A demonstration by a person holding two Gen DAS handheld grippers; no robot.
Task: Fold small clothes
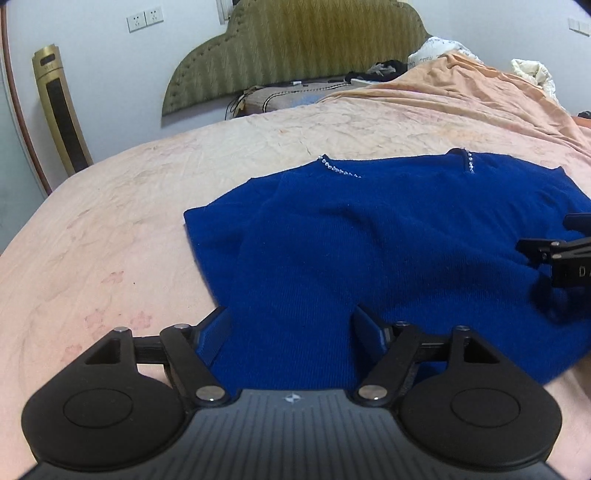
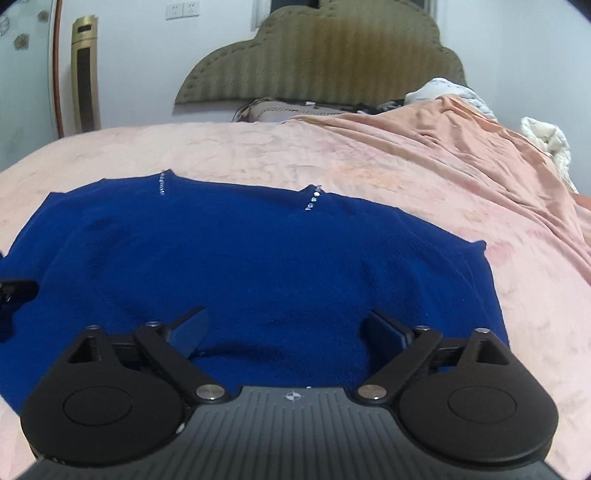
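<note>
A home bedroom, pink-covered bed [image 2: 258,147], padded green headboard [image 2: 332,62], wall sockets [image 1: 144,18], tower fan [image 1: 61,110]

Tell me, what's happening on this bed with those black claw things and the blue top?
A person holds two grippers over a blue sweater spread on the pink bedspread, meaning to fold it. The left gripper and right gripper are both open above the near edge, gripping nothing. The sleeves look already tucked in.

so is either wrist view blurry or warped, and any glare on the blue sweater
Left wrist view: mostly sharp, the blue sweater smears only at its near right edge; fisheye bends the bed edge. Right wrist view: softer overall, headboard blurred. No glare on the sweater in either view.
</note>
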